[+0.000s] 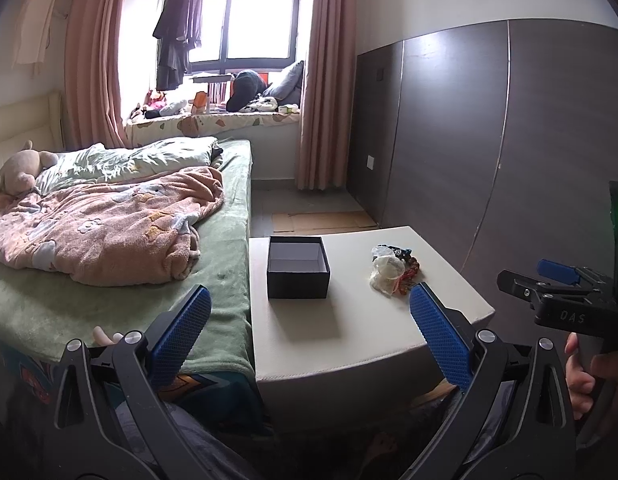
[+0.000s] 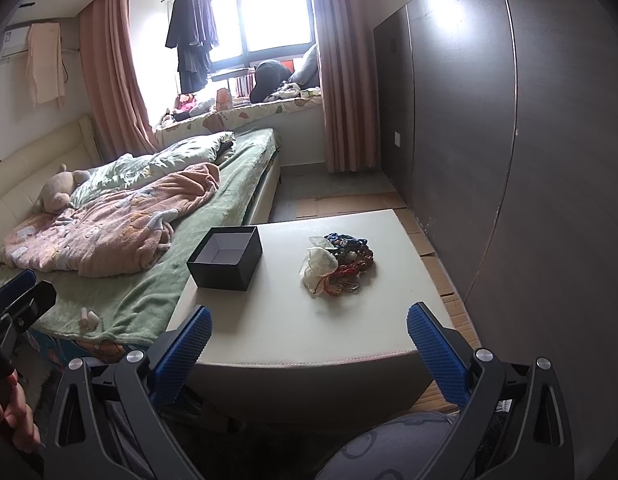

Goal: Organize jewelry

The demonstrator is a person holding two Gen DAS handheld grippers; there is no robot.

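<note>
An open black box (image 1: 297, 267) (image 2: 225, 259) with a pale, empty inside sits at the left of a cream table (image 1: 349, 332) (image 2: 309, 332). To its right lies a pile of jewelry (image 1: 394, 269) (image 2: 337, 263): dark blue, brown and red bead strings with clear small bags. My left gripper (image 1: 309, 312) hovers open over the table's near edge with nothing between its fingers. My right gripper (image 2: 309, 338) is also open and empty, short of the pile. The right gripper (image 1: 557, 284) shows at the right edge of the left wrist view.
A bed (image 1: 121, 240) (image 2: 149, 240) with a green sheet, a pink blanket and a plush toy (image 1: 17, 172) abuts the table on the left. Dark wardrobe panels (image 2: 529, 160) stand on the right. Cardboard (image 1: 321, 220) lies on the floor beyond the table.
</note>
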